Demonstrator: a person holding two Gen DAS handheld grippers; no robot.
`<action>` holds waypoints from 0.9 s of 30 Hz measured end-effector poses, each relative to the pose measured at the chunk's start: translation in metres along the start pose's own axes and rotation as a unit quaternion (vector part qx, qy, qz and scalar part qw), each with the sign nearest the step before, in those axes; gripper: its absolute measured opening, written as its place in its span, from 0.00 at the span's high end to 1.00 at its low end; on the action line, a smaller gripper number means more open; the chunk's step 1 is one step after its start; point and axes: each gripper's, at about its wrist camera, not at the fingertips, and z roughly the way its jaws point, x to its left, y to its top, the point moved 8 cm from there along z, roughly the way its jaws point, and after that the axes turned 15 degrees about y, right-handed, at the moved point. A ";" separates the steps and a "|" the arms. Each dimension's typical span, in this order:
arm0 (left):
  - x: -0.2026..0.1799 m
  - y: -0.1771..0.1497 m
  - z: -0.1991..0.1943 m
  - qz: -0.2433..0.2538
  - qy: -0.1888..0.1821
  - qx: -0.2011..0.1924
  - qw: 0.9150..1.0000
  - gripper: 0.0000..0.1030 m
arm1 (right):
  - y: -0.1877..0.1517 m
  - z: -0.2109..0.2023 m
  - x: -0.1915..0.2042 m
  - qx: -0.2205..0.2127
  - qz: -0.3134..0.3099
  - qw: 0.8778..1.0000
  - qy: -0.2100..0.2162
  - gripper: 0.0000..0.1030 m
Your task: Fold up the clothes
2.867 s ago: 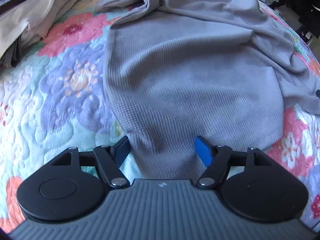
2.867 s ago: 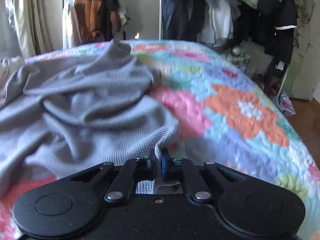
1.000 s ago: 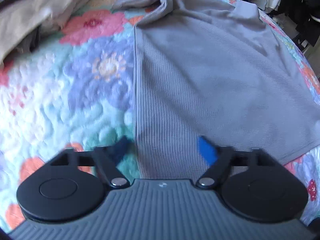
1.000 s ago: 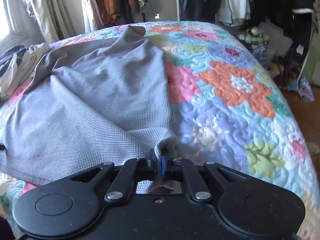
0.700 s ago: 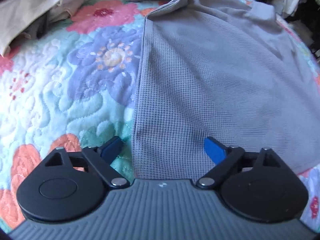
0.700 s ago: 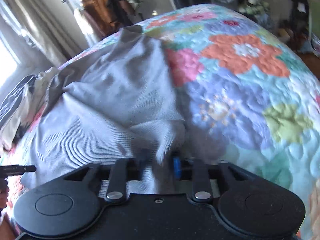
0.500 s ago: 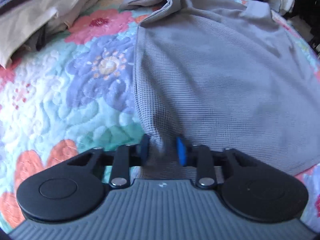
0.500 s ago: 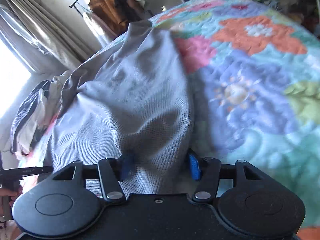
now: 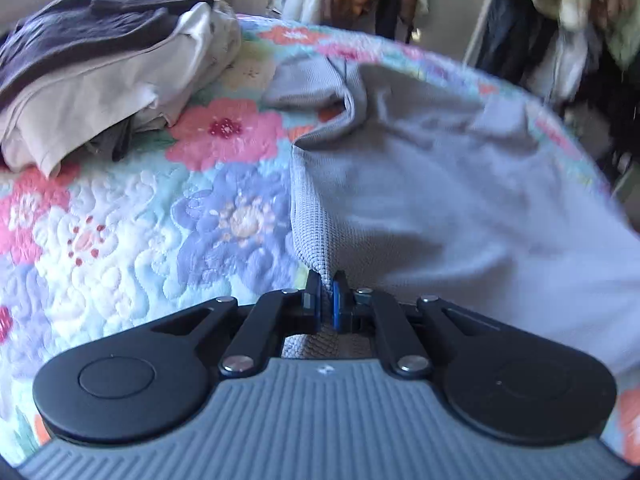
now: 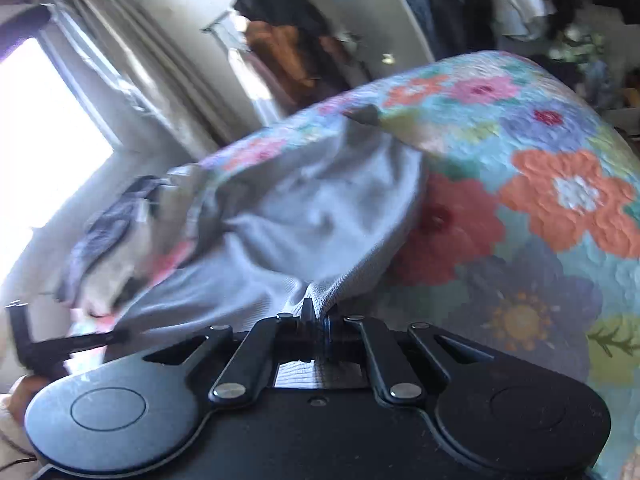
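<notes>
A grey waffle-knit shirt lies spread on the flowered quilt. My left gripper is shut on the shirt's near left hem corner, which rises off the bed between the blue pads. In the right wrist view the same grey shirt stretches away from me, and my right gripper is shut on its near right hem corner. Both corners are lifted; the far collar end still rests on the quilt. One sleeve lies bunched at the far left.
A pile of beige and dark clothes sits on the bed at the far left. Hanging garments fill a rack beyond the bed. The quilt drops off at the right edge. A hand with the other gripper's handle shows at lower left.
Both grippers closed on the shirt's hem corners; the right one had let go and re-gripped. The hem has since been lifted off the quilt, and both views have tilted up toward the room.
</notes>
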 end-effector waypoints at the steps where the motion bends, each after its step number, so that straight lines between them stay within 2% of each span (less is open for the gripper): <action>1: 0.004 0.004 -0.009 -0.009 -0.007 -0.005 1.000 0.95 | 0.007 -0.007 0.009 -0.002 -0.005 1.000 0.008 0.94; 3: 0.013 0.008 -0.028 -0.009 -0.005 -0.022 1.000 0.95 | 0.007 -0.019 0.018 0.001 -0.004 1.000 0.008 0.95; 5: 0.025 0.000 -0.042 -0.007 0.014 -0.023 1.000 0.95 | 0.001 -0.029 0.022 0.002 -0.002 1.000 0.016 0.95; 8: 0.047 -0.033 -0.036 -0.027 0.026 0.020 0.999 0.95 | -0.023 -0.032 0.008 0.010 0.023 1.000 0.019 0.95; 9: 0.049 -0.044 -0.026 -0.019 0.035 0.036 0.999 0.95 | -0.035 -0.029 -0.002 0.017 0.036 0.999 0.011 0.95; 12: 0.050 -0.069 0.006 -0.011 0.051 0.090 0.995 0.95 | -0.071 -0.007 -0.032 0.055 0.062 0.996 -0.040 0.95; 13: 0.049 -0.068 0.009 -0.010 0.054 0.091 0.994 0.95 | -0.079 0.000 -0.037 0.065 0.058 0.995 -0.056 0.95; 15: 0.042 -0.059 0.000 0.011 0.065 0.062 0.996 0.95 | -0.080 0.003 -0.033 0.058 0.045 0.995 -0.060 0.95; 17: 0.033 -0.049 -0.018 0.040 0.069 0.024 0.996 0.95 | -0.068 -0.006 -0.018 0.024 0.039 0.998 -0.034 0.95; 19: 0.028 -0.047 -0.031 0.055 0.059 0.016 0.997 0.95 | -0.059 -0.019 0.000 0.008 0.018 1.000 -0.024 0.95; 20: 0.026 -0.047 -0.036 0.062 0.052 0.018 0.997 0.95 | -0.058 -0.023 0.007 0.008 -0.006 0.999 -0.033 0.95; 21: 0.024 -0.048 -0.035 0.071 0.050 0.025 0.996 0.95 | -0.059 -0.027 0.010 0.014 -0.024 0.999 -0.047 0.95; 23: 0.025 -0.053 -0.025 0.083 0.059 0.047 0.994 0.95 | -0.067 -0.027 0.001 0.031 -0.021 0.997 -0.072 0.95; 27: 0.028 -0.079 0.004 0.078 0.063 0.117 0.988 0.95 | -0.088 -0.016 -0.025 0.057 -0.012 0.991 -0.117 0.96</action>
